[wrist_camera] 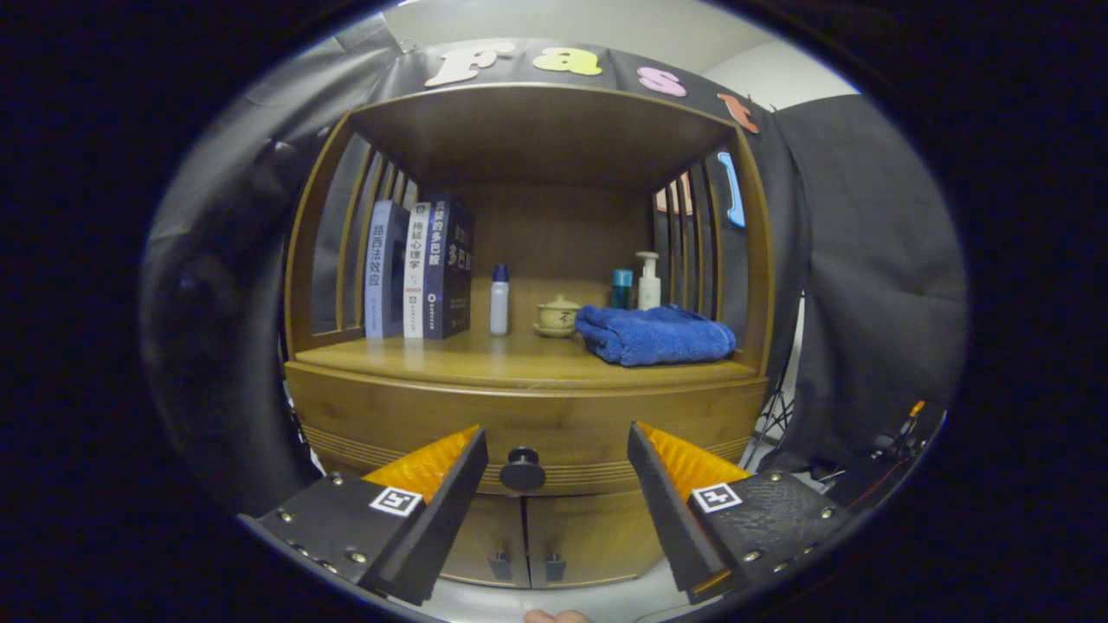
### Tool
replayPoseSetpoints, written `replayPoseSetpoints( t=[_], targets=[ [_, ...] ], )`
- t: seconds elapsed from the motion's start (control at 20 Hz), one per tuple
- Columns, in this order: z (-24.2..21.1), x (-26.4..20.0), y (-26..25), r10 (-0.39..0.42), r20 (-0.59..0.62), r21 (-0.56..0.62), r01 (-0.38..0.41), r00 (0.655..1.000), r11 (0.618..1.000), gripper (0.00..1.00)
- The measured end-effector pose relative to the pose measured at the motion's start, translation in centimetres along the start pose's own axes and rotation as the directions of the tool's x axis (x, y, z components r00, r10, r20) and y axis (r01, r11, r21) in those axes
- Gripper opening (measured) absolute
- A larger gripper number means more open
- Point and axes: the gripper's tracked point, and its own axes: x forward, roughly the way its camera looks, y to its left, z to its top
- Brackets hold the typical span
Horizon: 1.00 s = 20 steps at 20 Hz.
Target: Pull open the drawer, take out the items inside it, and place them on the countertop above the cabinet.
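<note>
Your gripper (557, 459) faces the wooden cabinet (526, 415) head-on, its fingers (430, 493) spread wide and holding nothing. From left to right on the countertop (485, 362): three upright books (420, 270) stand together near the left rear corner, against the slatted side. Just right of them, a small white bottle with a blue cap (499, 298) stands alone. A lidded ceramic cup on a saucer (558, 316) sits near the centre of the countertop, toward the back. A folded blue towel (653, 335) lies along the right side, reaching close to the front edge. Behind it, at the right rear corner, you see a teal container (621, 289) and a white pump bottle (648, 280) side by side. Below the countertop, the drawer (528, 433) is shut; its round dark knob (523, 470) sits between your fingers, slightly nearer the left one and beyond the tips, untouched. Below that are two closed cabinet doors (528, 536) with small handles.
</note>
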Motion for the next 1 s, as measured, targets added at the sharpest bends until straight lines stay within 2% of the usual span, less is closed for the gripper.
replayPoseSetpoints(
  t=[0.15, 0.4, 0.5, 0.6, 0.75, 0.85, 1.0],
  targets=[
    [-2.1, 2.5, 0.9, -0.033, -0.052, 0.019, 0.034, 0.998, 0.999, 0.98],
    [-4.7, 5.2, 5.1, 0.016, -0.104, -0.065, -0.023, 0.994, 0.998, 0.98],
    [-4.6, 5.5, 5.0, -0.009, -0.101, -0.095, -0.001, 0.995, 0.995, 0.96],
    [-4.2, 5.8, 4.9, 0.002, -0.082, -0.06, -0.007, 0.997, 0.998, 0.84],
    [-4.5, 6.4, 2.6, -0.048, -0.085, -0.022, 0.046, 0.995, 0.999, 0.55],
    [-4.5, 6.4, 2.6, -0.021, -0.096, 0.081, 0.029, 0.995, 0.996, 0.35],
    [-5.0, 6.6, 2.9, 0.002, -0.112, 0.114, 0.011, 0.994, 0.993, 0.35]
  ],
)
